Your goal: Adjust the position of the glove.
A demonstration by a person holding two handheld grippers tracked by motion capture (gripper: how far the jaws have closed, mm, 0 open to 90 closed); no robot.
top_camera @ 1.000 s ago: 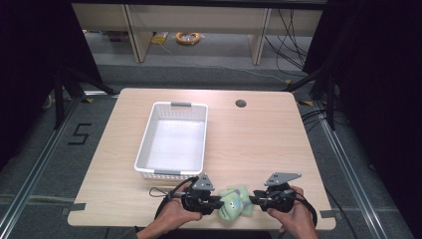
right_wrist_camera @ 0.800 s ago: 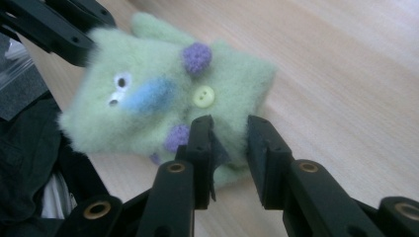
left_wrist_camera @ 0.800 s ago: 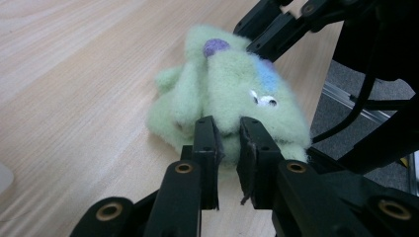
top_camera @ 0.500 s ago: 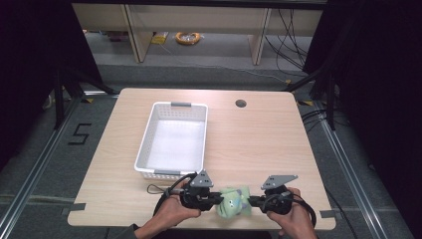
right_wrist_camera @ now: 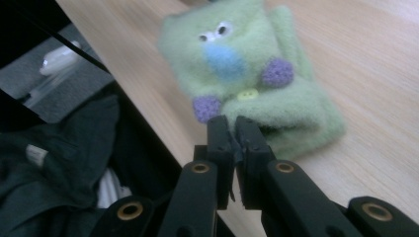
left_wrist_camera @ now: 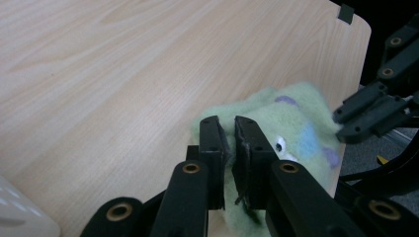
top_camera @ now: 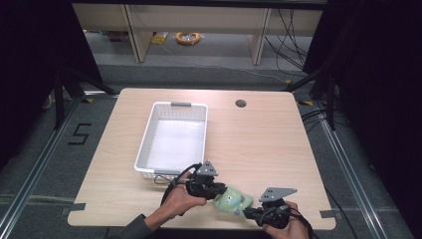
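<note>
**Two grippers pinch a green plush toy at the near edge of the worktop**

A small green plush toy (top_camera: 233,201) lies at the front edge of the pale wooden worktop (top_camera: 263,144), between the two grippers. It has white eyes, a blue patch on its face, purple tufts and a small yellow button on its body.

The left gripper (top_camera: 215,191), held in the person's left hand (top_camera: 180,201), comes at the toy from the left. In the left gripper view its fingers (left_wrist_camera: 212,143) are drawn close together with a fold of green fleece caught between them.

The right gripper (top_camera: 249,212), held in the right hand (top_camera: 283,230), sits at the toy's lower right, hard against the worktop's front edge. In the right gripper view its fingers (right_wrist_camera: 220,133) are nearly pressed together at the toy's lower edge; they appear to nip a thin bit of the fabric, though the blur there makes this hard to confirm.

A white perforated basket (top_camera: 145,144) stands farther back on the left half of the worktop, apart from the toy, just beyond the left hand. A round hole (top_camera: 241,103) is cut in the worktop near its far edge.
</note>
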